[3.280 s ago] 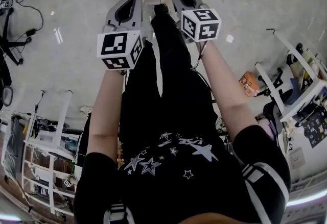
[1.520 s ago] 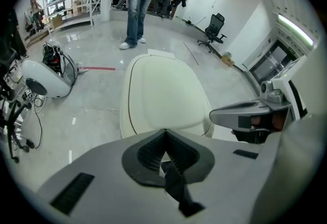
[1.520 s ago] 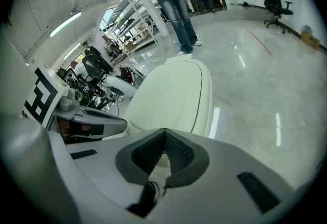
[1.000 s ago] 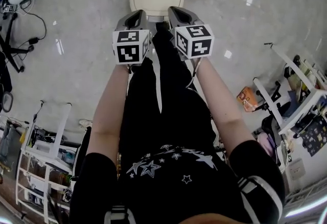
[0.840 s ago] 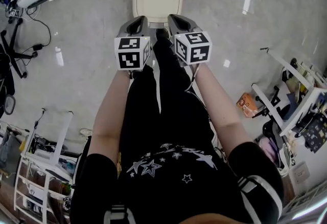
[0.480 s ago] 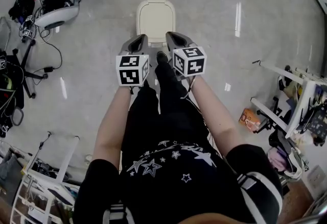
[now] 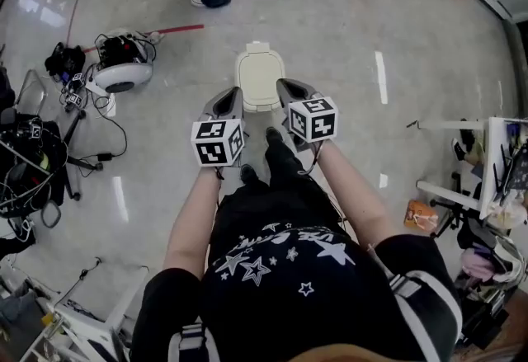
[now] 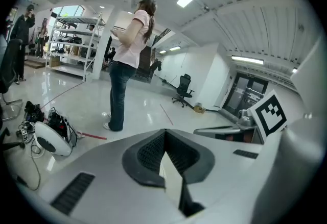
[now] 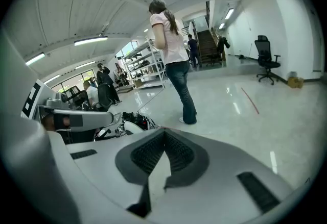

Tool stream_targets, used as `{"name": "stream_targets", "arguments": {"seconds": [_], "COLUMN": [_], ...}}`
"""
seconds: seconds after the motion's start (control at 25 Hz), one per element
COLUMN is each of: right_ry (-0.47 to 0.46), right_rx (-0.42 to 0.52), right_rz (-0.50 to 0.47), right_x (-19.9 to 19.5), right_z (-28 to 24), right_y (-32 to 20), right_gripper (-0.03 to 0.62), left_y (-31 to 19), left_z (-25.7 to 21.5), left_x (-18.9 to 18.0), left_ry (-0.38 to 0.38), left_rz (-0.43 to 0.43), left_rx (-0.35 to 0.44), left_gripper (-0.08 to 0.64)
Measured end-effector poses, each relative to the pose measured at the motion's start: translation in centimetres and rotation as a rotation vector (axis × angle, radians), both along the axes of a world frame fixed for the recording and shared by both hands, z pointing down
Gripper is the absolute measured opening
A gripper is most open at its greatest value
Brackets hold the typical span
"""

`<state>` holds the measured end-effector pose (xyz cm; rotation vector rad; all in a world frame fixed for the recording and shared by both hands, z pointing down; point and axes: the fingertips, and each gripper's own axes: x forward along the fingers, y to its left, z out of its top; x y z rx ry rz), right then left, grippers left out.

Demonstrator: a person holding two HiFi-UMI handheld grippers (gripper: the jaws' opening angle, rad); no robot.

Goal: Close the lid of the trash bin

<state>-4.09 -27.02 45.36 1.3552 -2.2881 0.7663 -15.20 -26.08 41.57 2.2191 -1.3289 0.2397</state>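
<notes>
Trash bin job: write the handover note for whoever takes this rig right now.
Left gripper: shut, nothing between its jaws.
Right gripper: shut, also empty.
Position: both grippers are held at the near end of the cream trash bin lid, one on each side. The head view does not show whether either one touches it.
Done: seen from above, the lid appears to lie flat and closed.
Left: check that the lid is fully seated, then draw both grippers away.
</notes>
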Motion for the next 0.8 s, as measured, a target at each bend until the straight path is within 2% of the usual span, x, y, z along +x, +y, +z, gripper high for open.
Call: {"name": "stream_targets", "arguments": {"seconds": [0.24, 0.4, 0.56, 0.8], "right_ry": [-0.008, -0.012, -0.014, -0.051], "right_rx": [0.057, 0.082, 0.113, 0.156], "right_rz": [0.039, 0.062, 0.042, 0.036], "right_x": [-0.1, 0.7, 1.3, 4.9], "right_z": [-3.9, -5.8, -7.4, -9.4], "right_y": [2.4, 3.9, 5.7, 7.9], "right_gripper": [-0.005, -0.005, -0.005, -0.005], "left_y": [1.3, 2.9, 5.0, 8.0], "left_z": [-5.0, -6.7, -8.2, -10.1], "left_x": [-0.8, 0.1, 0.4, 3.7], "left_ry": [0.05, 0.061, 0.082, 0.067], "left_rz": [0.021, 0.059, 0.057, 0.05], "left_rx": [0.093, 0.121, 0.138, 0.168], "left_gripper": [0.011, 0.011, 0.011, 0.011]}}
